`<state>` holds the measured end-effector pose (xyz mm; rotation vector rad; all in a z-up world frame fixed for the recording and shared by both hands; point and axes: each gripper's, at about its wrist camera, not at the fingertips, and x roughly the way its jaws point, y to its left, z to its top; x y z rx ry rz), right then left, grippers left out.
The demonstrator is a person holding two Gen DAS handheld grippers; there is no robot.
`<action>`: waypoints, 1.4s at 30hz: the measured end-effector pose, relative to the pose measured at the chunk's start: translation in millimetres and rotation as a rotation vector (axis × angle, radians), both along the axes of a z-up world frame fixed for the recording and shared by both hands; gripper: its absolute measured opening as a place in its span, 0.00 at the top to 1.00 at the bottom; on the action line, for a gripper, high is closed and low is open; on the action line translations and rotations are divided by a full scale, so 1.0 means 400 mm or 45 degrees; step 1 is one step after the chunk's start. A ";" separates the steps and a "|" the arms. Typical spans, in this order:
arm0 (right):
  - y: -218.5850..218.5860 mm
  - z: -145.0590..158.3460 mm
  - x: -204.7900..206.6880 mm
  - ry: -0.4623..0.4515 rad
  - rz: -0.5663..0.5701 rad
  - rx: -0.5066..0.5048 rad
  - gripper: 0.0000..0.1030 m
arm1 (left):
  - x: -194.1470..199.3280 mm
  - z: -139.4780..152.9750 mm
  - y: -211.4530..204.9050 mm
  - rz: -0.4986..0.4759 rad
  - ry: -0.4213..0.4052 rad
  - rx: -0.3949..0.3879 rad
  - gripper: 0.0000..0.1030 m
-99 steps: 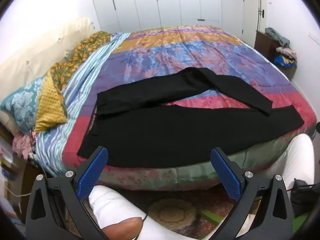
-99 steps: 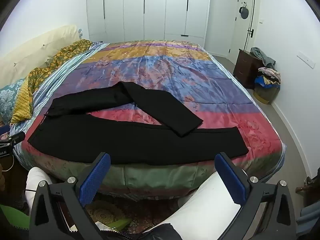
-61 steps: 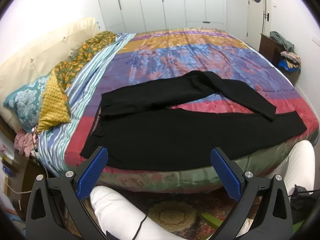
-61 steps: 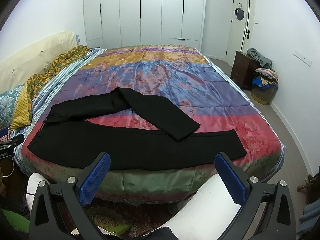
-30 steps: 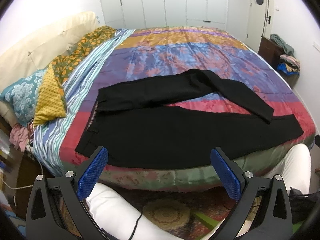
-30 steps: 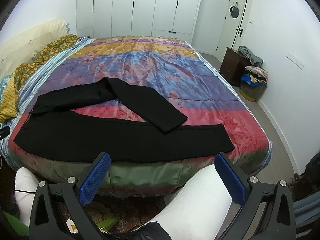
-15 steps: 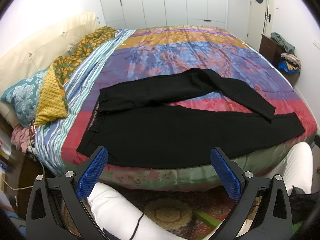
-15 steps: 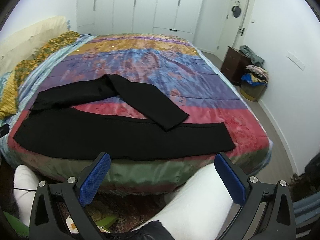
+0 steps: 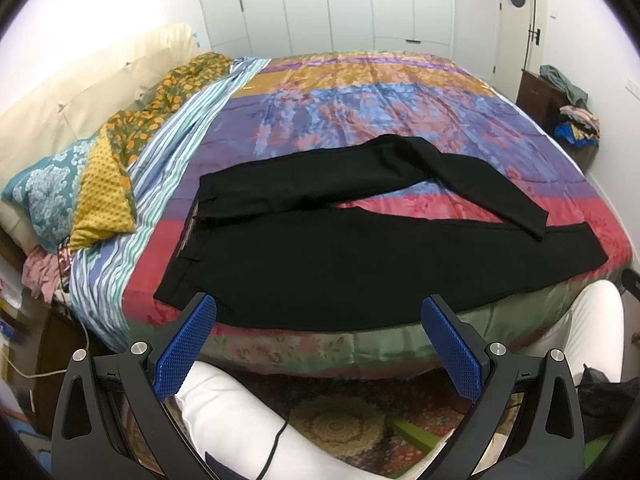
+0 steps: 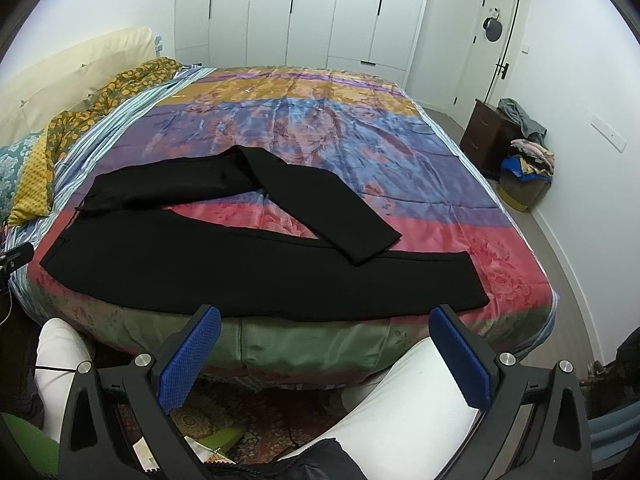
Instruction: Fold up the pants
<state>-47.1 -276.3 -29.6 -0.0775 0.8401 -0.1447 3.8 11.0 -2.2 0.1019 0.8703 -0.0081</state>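
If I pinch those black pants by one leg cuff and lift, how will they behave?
The pants lie flat and thin, one leg bent over, so they'll likely hang floppy. The bedspread looks shiny, so they may slide easily.

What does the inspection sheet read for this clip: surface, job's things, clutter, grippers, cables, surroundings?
Surface: bed with a multicoloured bedspread.
Job's things: black pants lie flat along the near bed edge, waistband to the left; the far leg is bent, its hem lying across the near leg. Not yet folded.
Clutter: pillows and a floral cloth at the headboard side.
Grippers: left hand-held gripper and right hand-held gripper both open, empty, short of the bed.
Cables: thin black cable over the person's white-clad leg.
Surroundings: white wardrobe, door, dark nightstand with piled clothes.
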 end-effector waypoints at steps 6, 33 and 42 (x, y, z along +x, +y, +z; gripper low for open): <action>0.003 -0.001 -0.003 0.002 0.006 0.002 0.01 | -0.008 -0.001 0.000 0.000 0.000 -0.002 0.01; 0.018 -0.007 0.004 0.023 0.030 0.011 0.01 | -0.008 -0.004 -0.023 -0.020 0.032 -0.007 0.01; 0.019 -0.012 0.012 0.037 0.049 0.021 0.01 | -0.011 0.000 -0.028 -0.028 0.039 -0.006 0.01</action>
